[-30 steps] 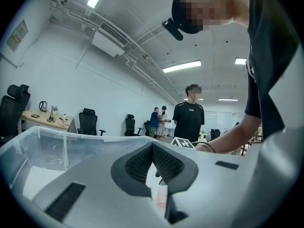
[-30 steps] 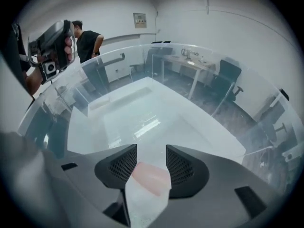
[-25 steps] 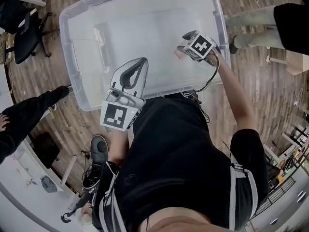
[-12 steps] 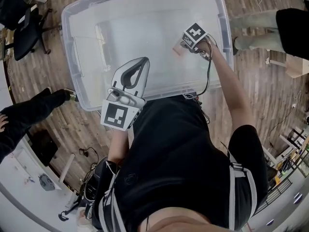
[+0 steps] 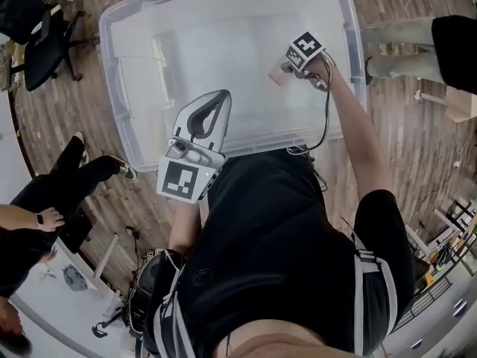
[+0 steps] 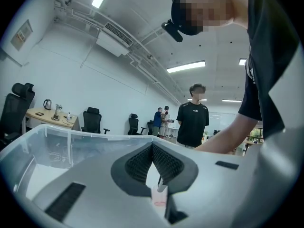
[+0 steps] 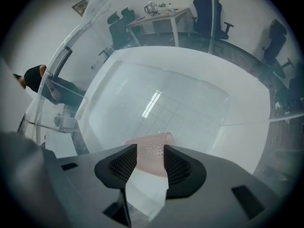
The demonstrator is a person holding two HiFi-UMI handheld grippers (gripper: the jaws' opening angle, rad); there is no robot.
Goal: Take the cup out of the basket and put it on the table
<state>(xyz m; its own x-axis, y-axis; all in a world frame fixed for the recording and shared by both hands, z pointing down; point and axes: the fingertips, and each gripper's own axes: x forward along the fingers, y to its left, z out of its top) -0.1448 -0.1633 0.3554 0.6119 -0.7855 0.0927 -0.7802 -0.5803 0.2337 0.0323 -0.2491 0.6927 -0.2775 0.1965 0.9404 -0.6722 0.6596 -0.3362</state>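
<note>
Right hand-held gripper (image 5: 283, 70) is closing on the cup (image 5: 276, 74). In the right gripper view we see the pink dimpled cup (image 7: 151, 156) between the pads, both pads against its sides.

Against a second ago:
- That gripper sits further from the near rim of the basket (image 5: 112, 88) and closer to the right wall. Half a second ago it was almost there already.
- Left hand-held gripper (image 5: 220, 95) hasn't moved. It's in the same spot over the near rim, jaws clenched tip to tip, nothing gripped.
- The bystander at the left edge has shifted. The dark limb that reached toward the basket's near-left corner is replaced by a leg with a shoe (image 5: 123, 171) on the wooden floor (image 5: 417, 162).

View differences:
- Head view gives only a pink patch beside the marker cube.
- Right gripper view shows the cup lying on its side, open rim pointing away from the camera, low over the basket's pale bottom. We can't tell whether it touches the bottom.
- Left gripper view looks outward instead. We see the basket wall in front, a person in a black T-shirt (image 6: 192, 120) beyond it, office chairs (image 6: 92, 120) along the far wall and ceiling lights (image 6: 186, 66) above.

Contents:
- The basket is clear plastic and stands on the floor.
- The cup is the one item we make out in it, at the right side.
- The cup is not out of the basket yet.
</note>
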